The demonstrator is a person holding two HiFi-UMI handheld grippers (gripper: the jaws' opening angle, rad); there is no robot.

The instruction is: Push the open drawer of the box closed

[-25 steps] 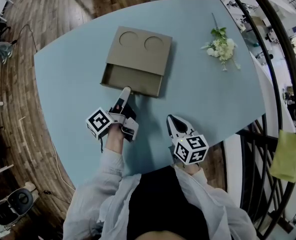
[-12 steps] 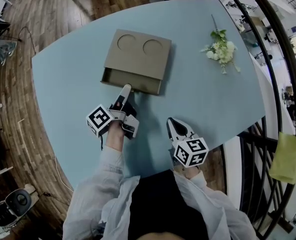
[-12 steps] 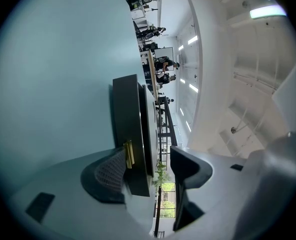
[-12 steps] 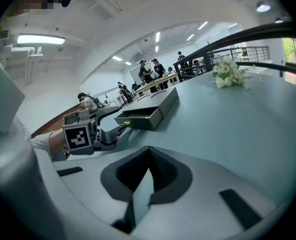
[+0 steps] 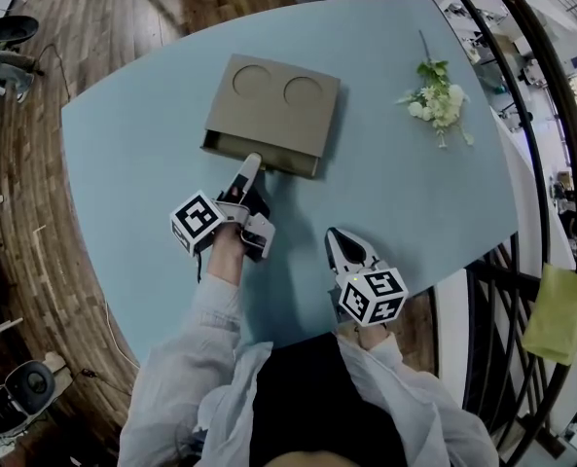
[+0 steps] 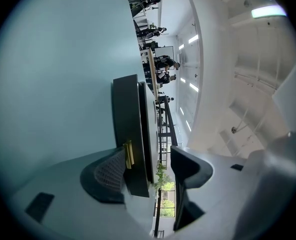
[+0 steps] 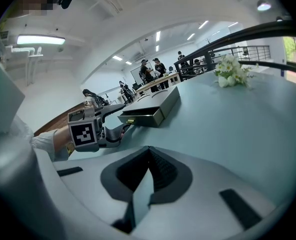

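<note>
A flat brown box with two round recesses on top lies on the light blue table. Its drawer stands a narrow way out on the near side. My left gripper, turned on its side, touches the drawer front with its tip. In the left gripper view the dark drawer front and its gold handle sit between the open gripper's jaws, the handle against one pad. My right gripper rests shut and empty on the table, nearer me and clear of the box.
A sprig of white flowers lies at the table's far right. A dark curved railing runs past the right edge, with a yellow cloth hanging on it. Wooden floor lies to the left. People stand far behind the table.
My left gripper has moved forward against the drawer front, and the drawer has slid further into the box. The right gripper has stayed put.
</note>
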